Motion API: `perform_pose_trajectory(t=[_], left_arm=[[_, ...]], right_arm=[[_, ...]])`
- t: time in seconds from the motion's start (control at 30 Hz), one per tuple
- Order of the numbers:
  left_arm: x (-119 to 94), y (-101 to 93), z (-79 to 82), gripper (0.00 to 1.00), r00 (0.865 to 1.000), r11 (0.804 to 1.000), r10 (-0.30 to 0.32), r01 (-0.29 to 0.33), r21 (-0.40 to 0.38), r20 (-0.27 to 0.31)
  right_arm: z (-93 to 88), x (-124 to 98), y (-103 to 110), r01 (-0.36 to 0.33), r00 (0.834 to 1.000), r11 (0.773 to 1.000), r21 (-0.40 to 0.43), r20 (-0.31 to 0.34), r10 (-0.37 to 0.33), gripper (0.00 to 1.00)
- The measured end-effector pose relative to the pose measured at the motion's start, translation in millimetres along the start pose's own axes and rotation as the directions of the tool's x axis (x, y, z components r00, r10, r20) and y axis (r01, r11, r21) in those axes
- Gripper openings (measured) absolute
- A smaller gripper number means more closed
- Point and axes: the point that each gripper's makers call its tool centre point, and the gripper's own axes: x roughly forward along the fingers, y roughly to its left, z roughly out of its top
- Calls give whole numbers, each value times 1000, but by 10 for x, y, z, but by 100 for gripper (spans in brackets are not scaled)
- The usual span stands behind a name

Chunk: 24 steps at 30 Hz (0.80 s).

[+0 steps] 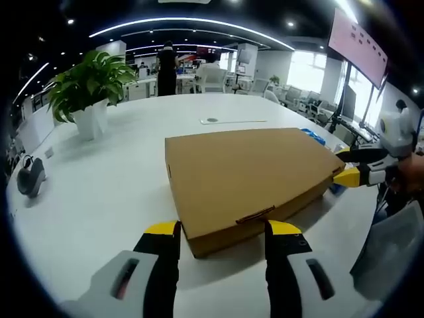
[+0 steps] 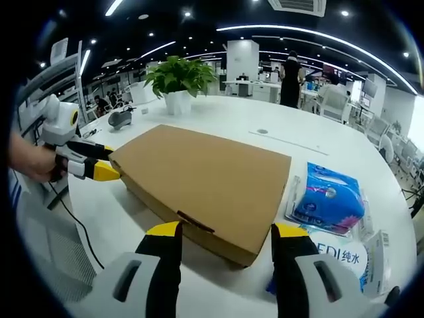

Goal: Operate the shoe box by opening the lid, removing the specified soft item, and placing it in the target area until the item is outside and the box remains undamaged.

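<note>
Left gripper view: the left gripper (image 1: pixel 222 233), jaws apart, faces the near edge of the flat brown cardboard shoe box (image 1: pixel 248 177), lid shut, on the white table (image 1: pixel 119 179). The right gripper (image 1: pixel 350 165) flanks its far-right corner.

Right gripper view: the right gripper (image 2: pixel 226 236), jaws apart, faces the box (image 2: pixel 202 182); a blue tissue pack (image 2: pixel 328 197) lies to the right.

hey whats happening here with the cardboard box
A person holds a gripper in each hand at a closed brown shoe box lying flat on a white table. The left gripper and the right gripper are both open, one at each end of the box, their yellow tips close to its edges. The lid is still down and nothing has been taken out. A blue tissue pack lies on the table beside the box, and a potted plant stands further off.
</note>
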Motion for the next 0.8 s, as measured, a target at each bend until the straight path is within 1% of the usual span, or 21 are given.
perform_pose_trajectory(t=[0.2,0.53,0.63,0.8], left_arm=[[69,-37,30,51,1000,1000,2,-2,24,-9],[168,-61,97,51,1000,1000,0,0,21,-3],[187,-71,109,51,1000,1000,-2,2,22,-1],[214,-78,118,51,1000,1000,-8,8,2,-2]], right_arm=[[-1,3,-67,12,1000,1000,10,-1,-12,53],[30,46,-181,20,1000,1000,7,-5,-20,53],[21,53,-212,24,1000,1000,-11,-13,-24,53],[35,74,-243,27,999,999,-18,-19,-28,53]])
